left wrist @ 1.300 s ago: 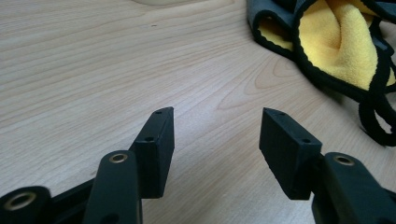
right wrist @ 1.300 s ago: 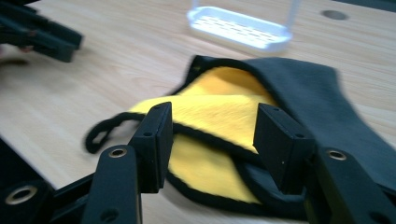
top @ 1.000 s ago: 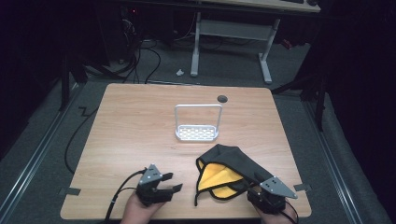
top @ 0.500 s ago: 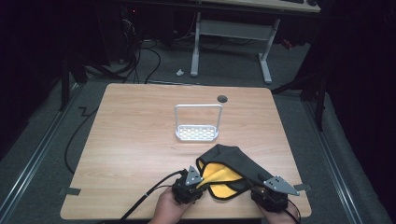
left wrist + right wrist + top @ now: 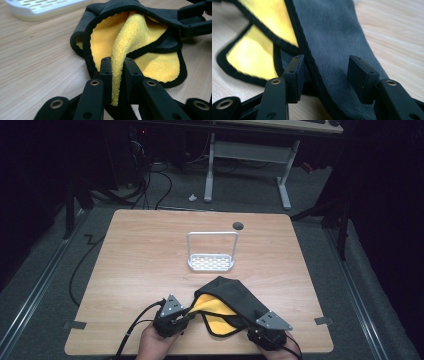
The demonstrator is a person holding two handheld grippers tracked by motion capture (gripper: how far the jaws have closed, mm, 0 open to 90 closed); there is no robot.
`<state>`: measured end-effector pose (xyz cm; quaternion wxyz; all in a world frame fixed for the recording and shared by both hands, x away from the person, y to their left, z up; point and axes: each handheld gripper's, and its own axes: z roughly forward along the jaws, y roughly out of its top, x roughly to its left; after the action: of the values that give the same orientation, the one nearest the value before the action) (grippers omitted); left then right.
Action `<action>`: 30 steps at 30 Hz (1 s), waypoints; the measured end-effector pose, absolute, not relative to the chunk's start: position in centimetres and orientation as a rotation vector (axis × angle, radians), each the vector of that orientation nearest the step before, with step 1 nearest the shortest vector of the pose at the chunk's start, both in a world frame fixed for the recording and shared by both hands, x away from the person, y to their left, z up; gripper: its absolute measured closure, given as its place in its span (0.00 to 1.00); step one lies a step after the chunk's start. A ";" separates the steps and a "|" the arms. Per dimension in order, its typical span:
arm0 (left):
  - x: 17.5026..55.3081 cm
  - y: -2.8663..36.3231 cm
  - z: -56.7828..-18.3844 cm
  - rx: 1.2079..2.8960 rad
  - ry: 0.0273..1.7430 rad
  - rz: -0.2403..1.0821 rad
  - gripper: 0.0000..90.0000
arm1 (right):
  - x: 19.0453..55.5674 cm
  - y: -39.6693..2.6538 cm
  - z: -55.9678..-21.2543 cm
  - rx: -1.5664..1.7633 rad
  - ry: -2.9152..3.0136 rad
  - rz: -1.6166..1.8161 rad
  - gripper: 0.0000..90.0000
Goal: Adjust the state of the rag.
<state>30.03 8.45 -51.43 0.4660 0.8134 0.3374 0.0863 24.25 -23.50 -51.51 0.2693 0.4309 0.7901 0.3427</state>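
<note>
The worktop (image 5: 150, 265) carries a white wire-handled rack (image 5: 211, 255) at its middle, untouched and well apart from the work, and a black cloth with a yellow inner face (image 5: 235, 302) lying crumpled at the near edge, between the two hands. Judged from how it lies, the job in hand is handling this cloth, most likely spreading or folding it, and it looks barely begun: the cloth is bunched, one black flap thrown over the yellow side, with no neat edge or flat layer anywhere, so nearly all the shaping is left to do. What is done is the first hold. The left hand-held gripper (image 5: 182, 317) sits at the near left of the cloth, and in the left gripper view its jaws are drawn close together on a standing fold of the yellow pile (image 5: 120, 62), both pads pressing the fabric, which rises between them and hangs a little below. Its jaws have just been closing, and the cloth is between them. The right hand-held gripper (image 5: 260, 330) sits at the near right corner, over the black flap. In the right gripper view its jaws stand wide, with the grey-black face of the cloth (image 5: 329, 50) and its bound edge lying between them; the left pad is just beside the hem, the right pad apart from the fabric, so it grips nothing yet. Its jaws have just been opening a little further.
</note>
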 end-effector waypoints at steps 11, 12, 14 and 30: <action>30.6 10.9 -51.4 1.962 0.864 0.234 0.87 | 23.8 -23.6 -51.5 1.145 2.075 0.877 0.94; 30.6 10.9 -51.4 1.962 0.864 0.234 0.87 | 23.8 -23.6 -51.5 1.145 2.075 0.877 0.94; 30.8 11.8 -50.9 1.938 0.874 0.262 0.87 | 23.8 -24.5 -50.9 1.174 2.010 0.895 0.97; 32.2 18.4 -47.6 1.820 0.948 0.443 0.87 | 31.8 -22.5 -48.0 1.175 1.944 0.959 0.90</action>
<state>32.18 18.37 -47.61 0.4979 0.7519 0.3914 0.1828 31.78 -22.54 -47.98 0.3316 0.4495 0.7439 0.3668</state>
